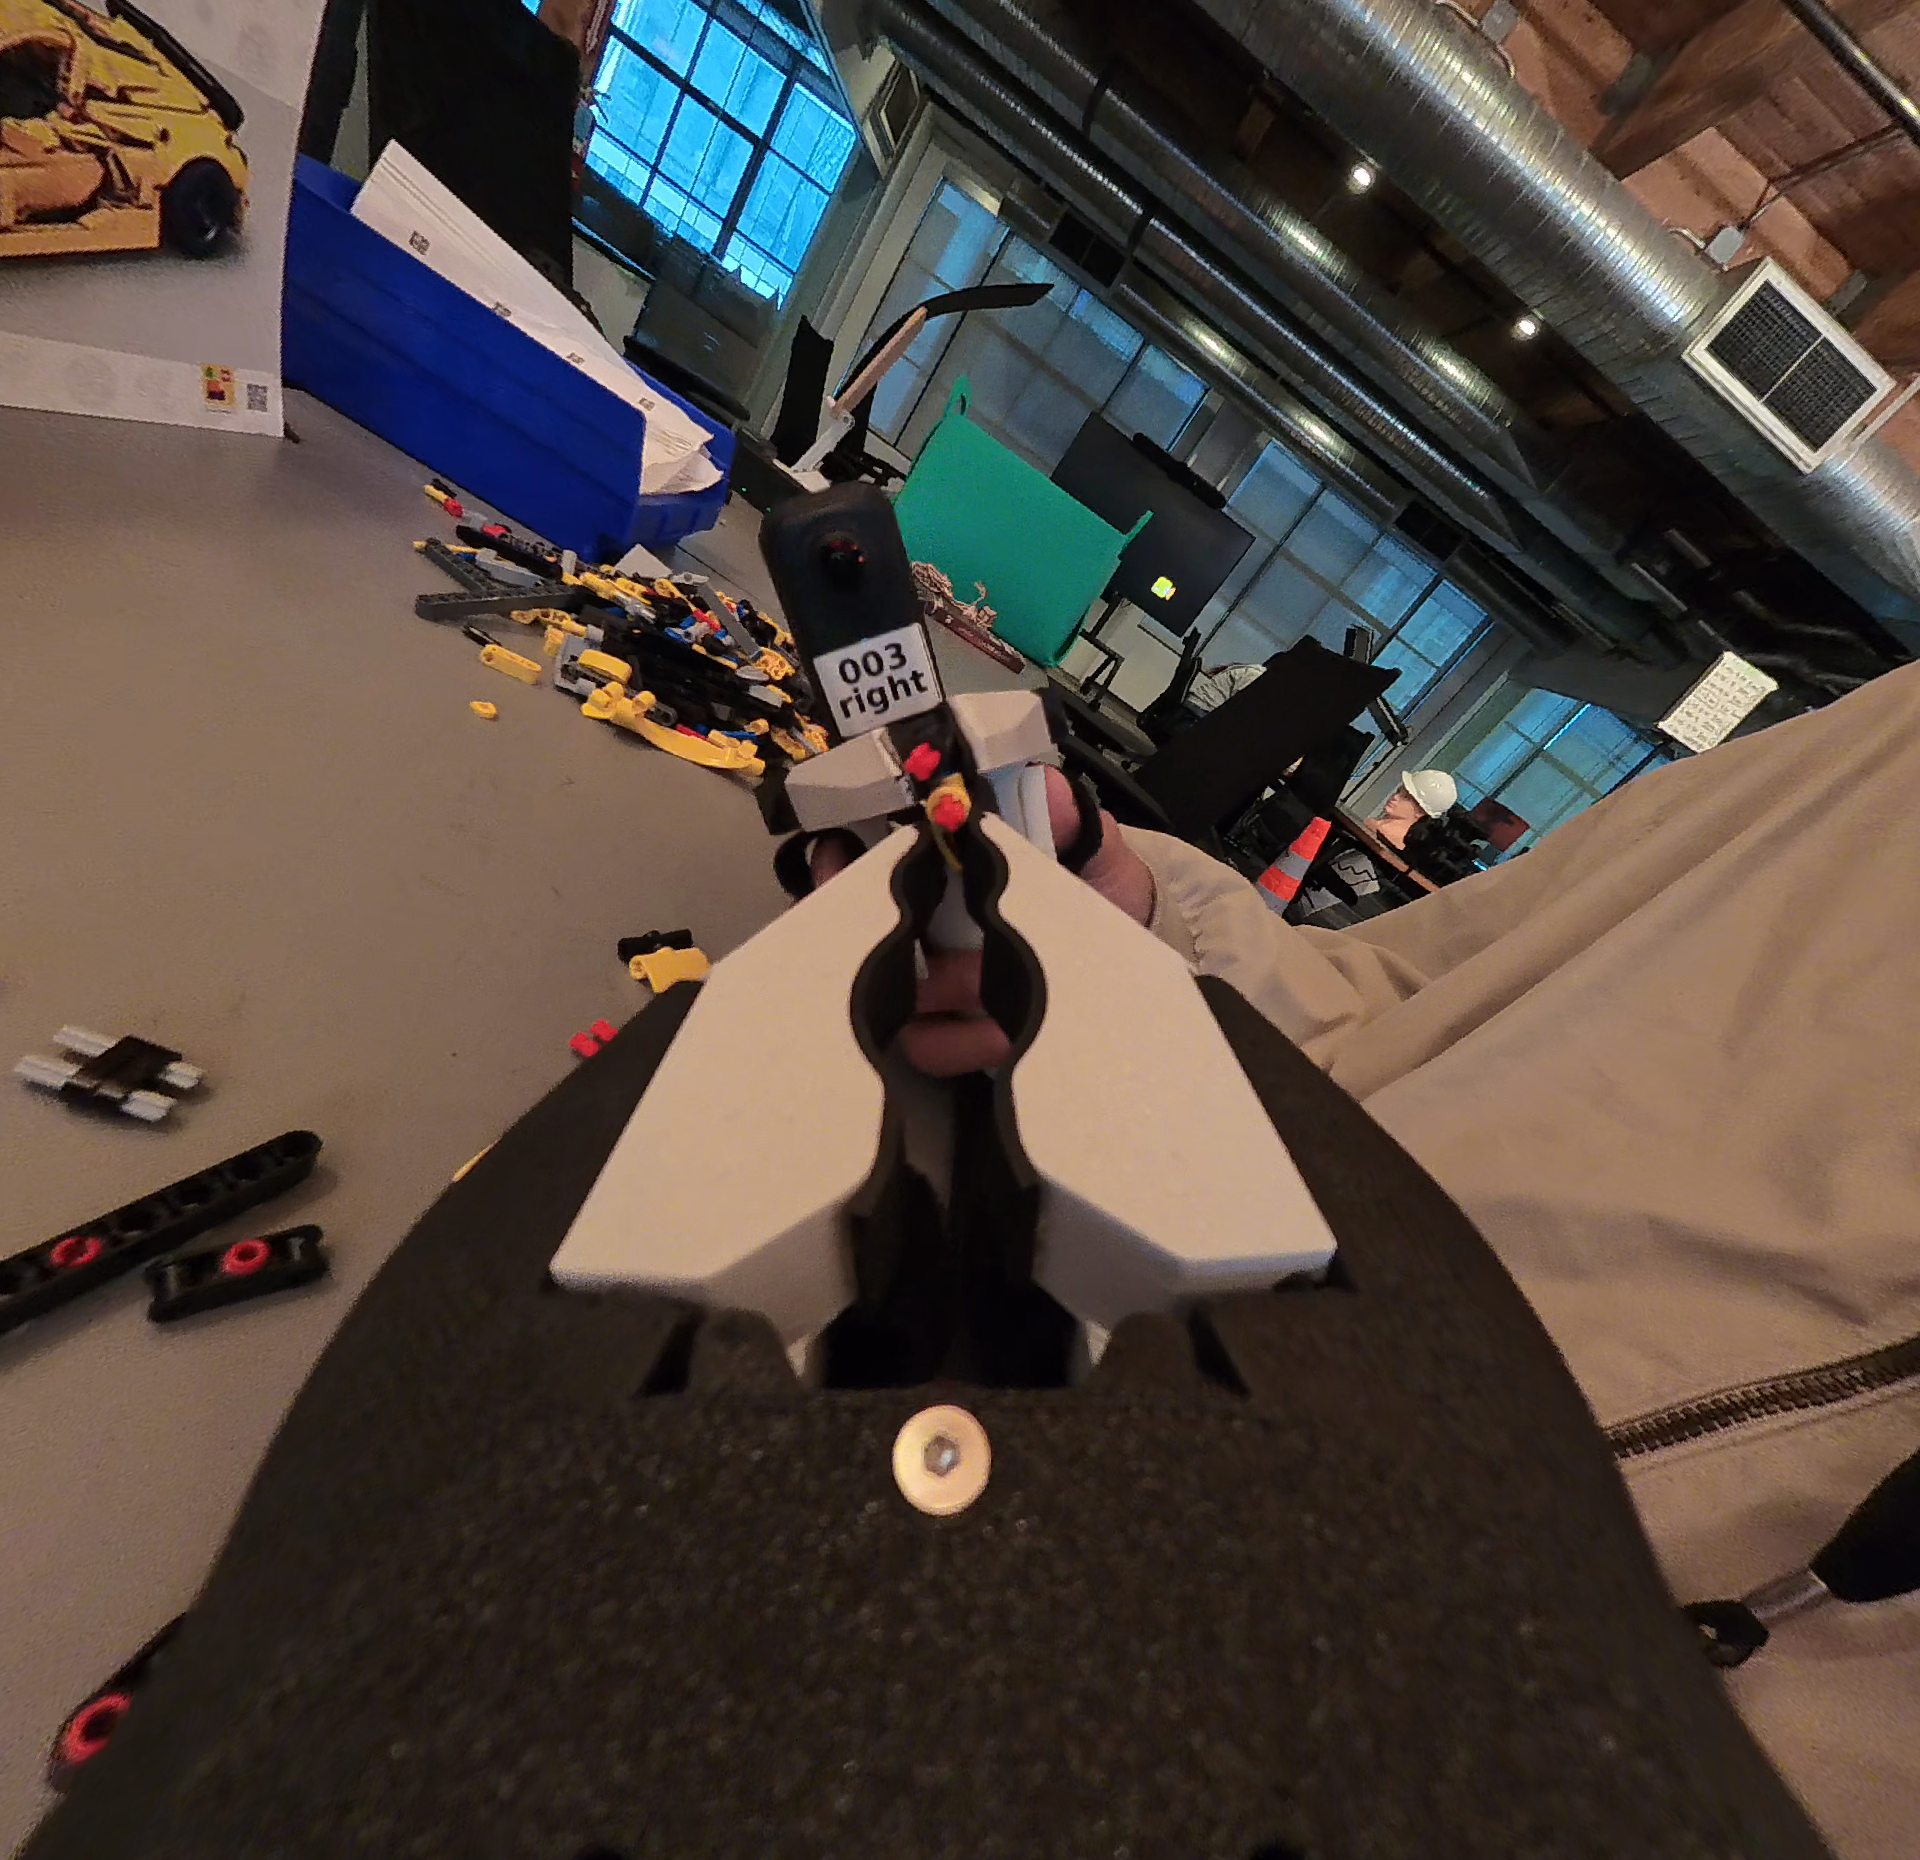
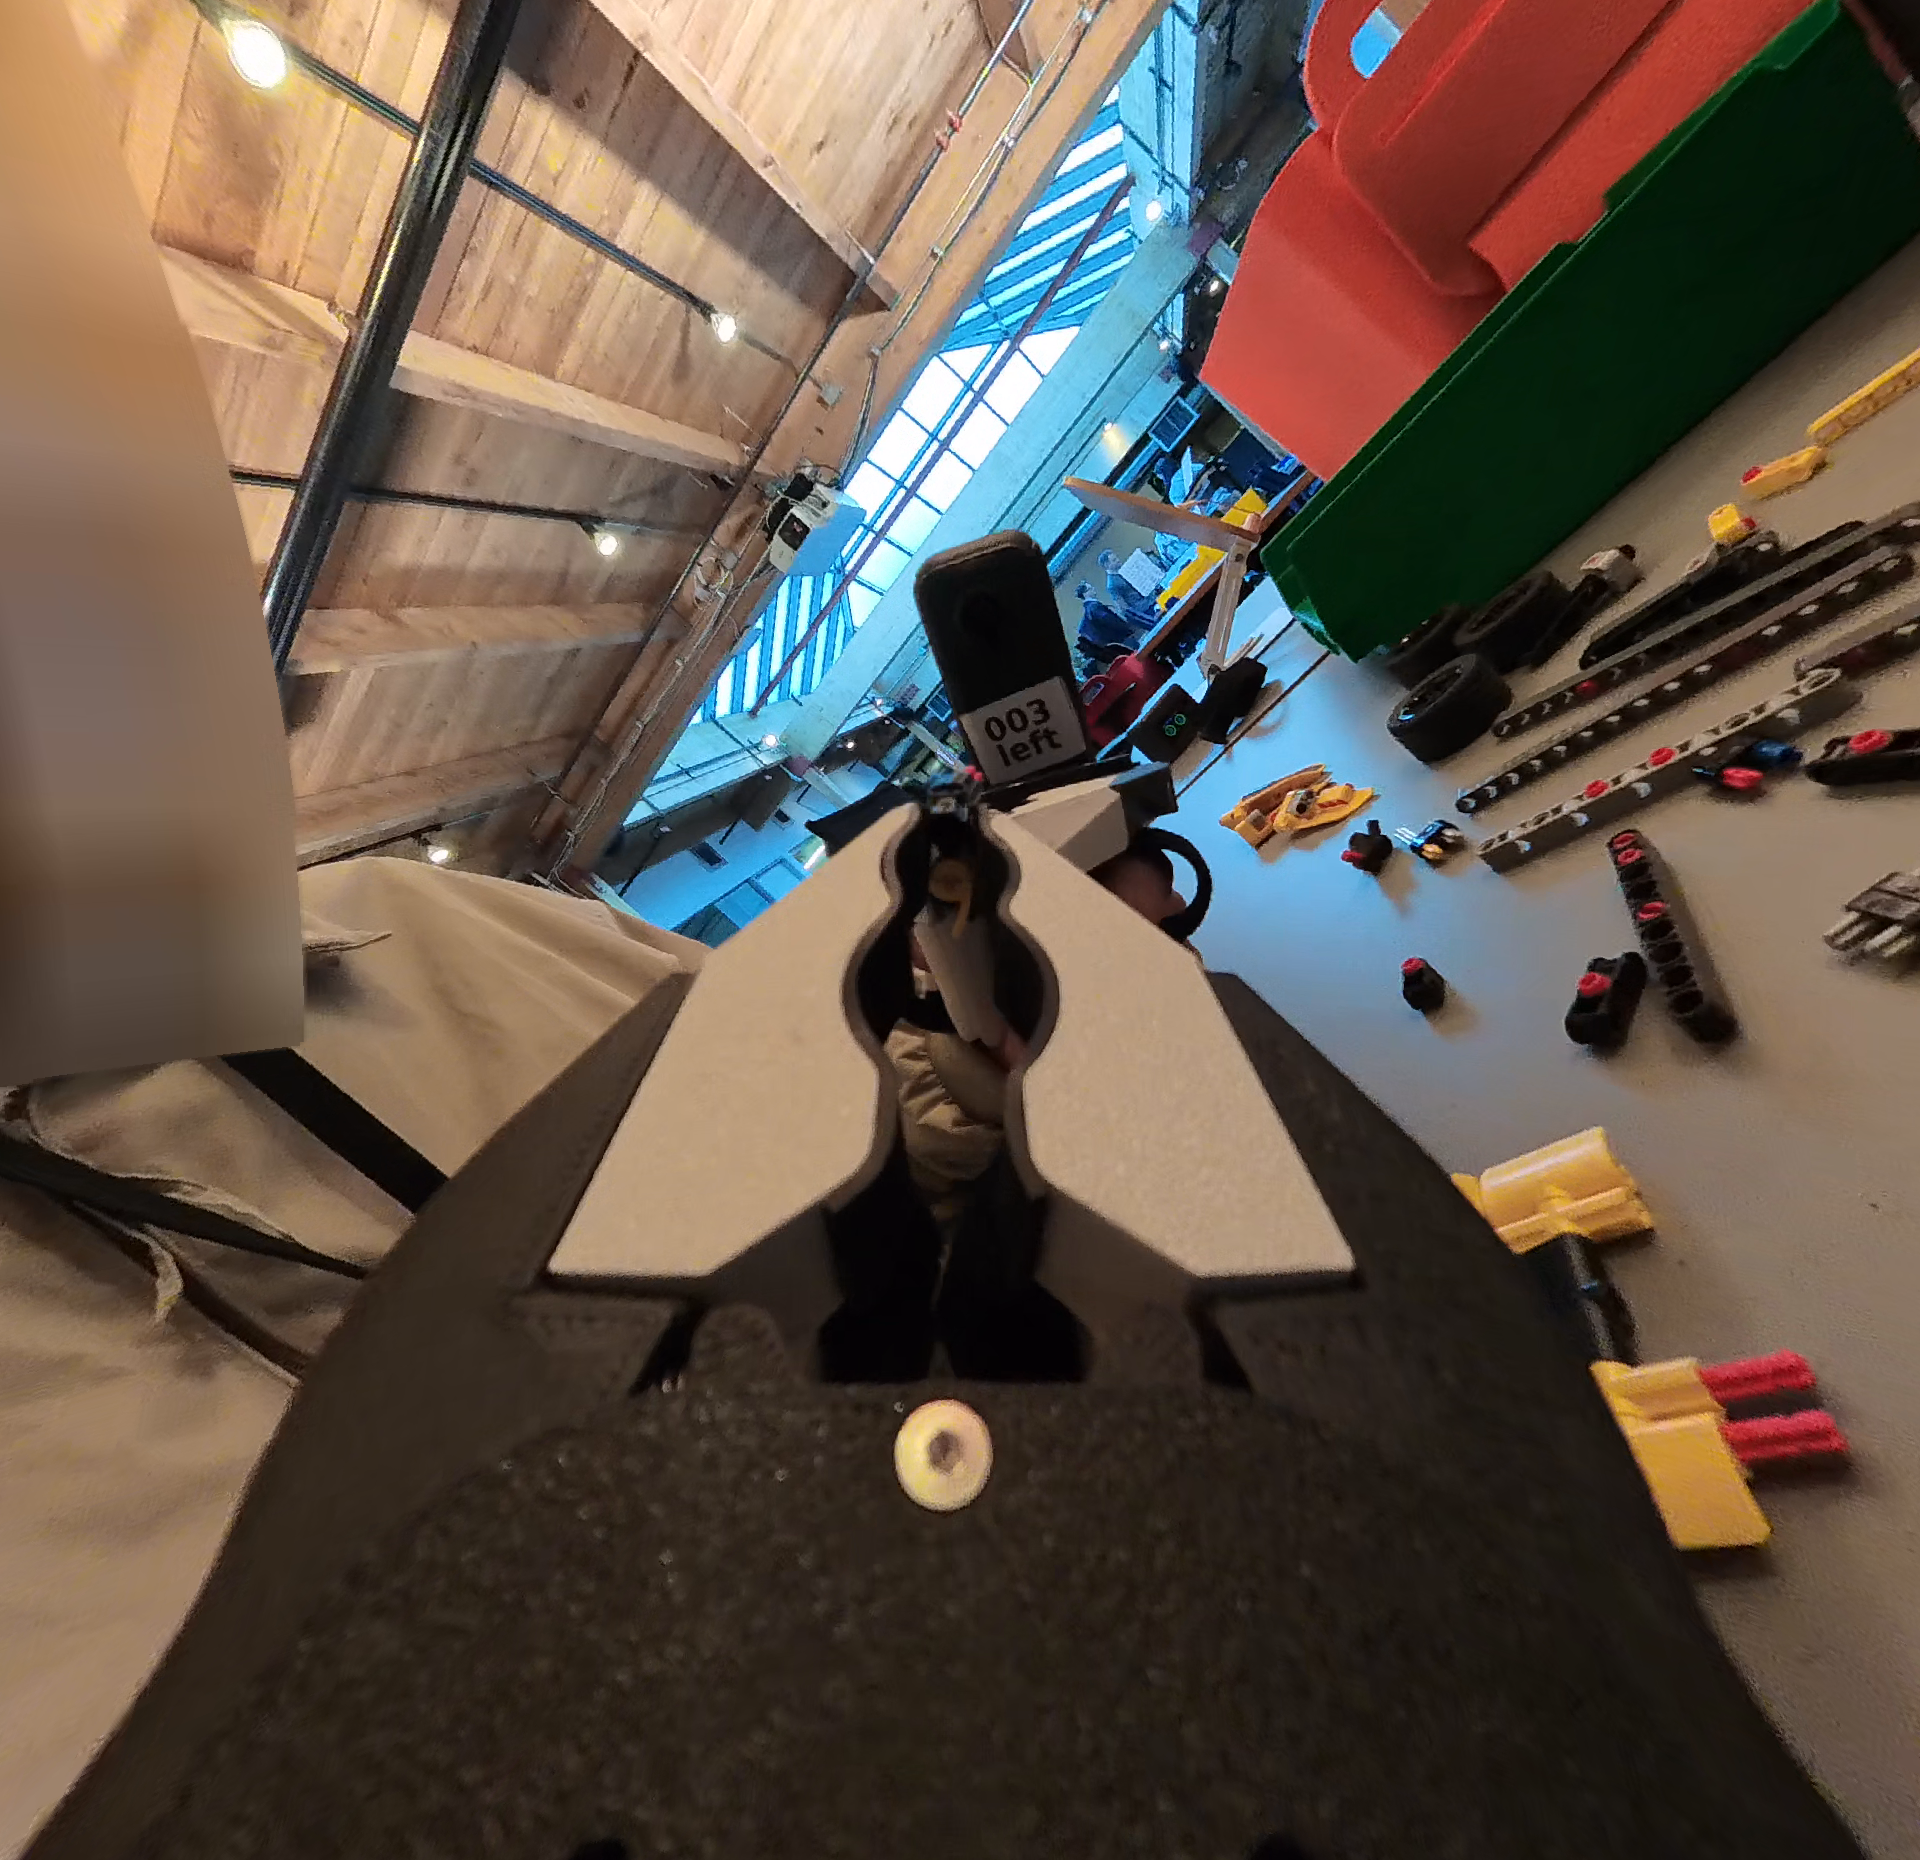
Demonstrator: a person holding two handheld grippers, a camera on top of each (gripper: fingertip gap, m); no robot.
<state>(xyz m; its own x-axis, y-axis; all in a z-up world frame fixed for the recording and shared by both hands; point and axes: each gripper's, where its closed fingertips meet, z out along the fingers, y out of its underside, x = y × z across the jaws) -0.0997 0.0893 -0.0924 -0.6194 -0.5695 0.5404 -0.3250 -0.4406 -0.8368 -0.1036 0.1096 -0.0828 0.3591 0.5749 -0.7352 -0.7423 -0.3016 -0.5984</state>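
Observation:
My left gripper (image 1: pixel 943 839) and right gripper (image 2: pixel 951 823) are held up off the grey table (image 1: pixel 312 875), tip to tip. Both are shut on one small brick assembly (image 1: pixel 945 808). It has a pale grey rod (image 1: pixel 951 911), a yellow piece and red pins. In the right wrist view the rod (image 2: pixel 966 963) lies between my fingers with the yellow piece (image 2: pixel 945 880) in front of it. The right gripper (image 1: pixel 914 771) shows facing me in the left wrist view. The left gripper (image 2: pixel 1081 802) shows in the right wrist view.
A pile of yellow and black bricks (image 1: pixel 665 657) lies before a blue bin (image 1: pixel 468 387). Black beams (image 1: pixel 156 1218) lie near left. In the right wrist view are a green bin (image 2: pixel 1610 408), tyres (image 2: pixel 1449 704), long beams (image 2: pixel 1683 709) and yellow blocks (image 2: pixel 1683 1447). A beige sleeve (image 1: pixel 1558 979) is close. Left and right tips are no more than a few centimetres apart.

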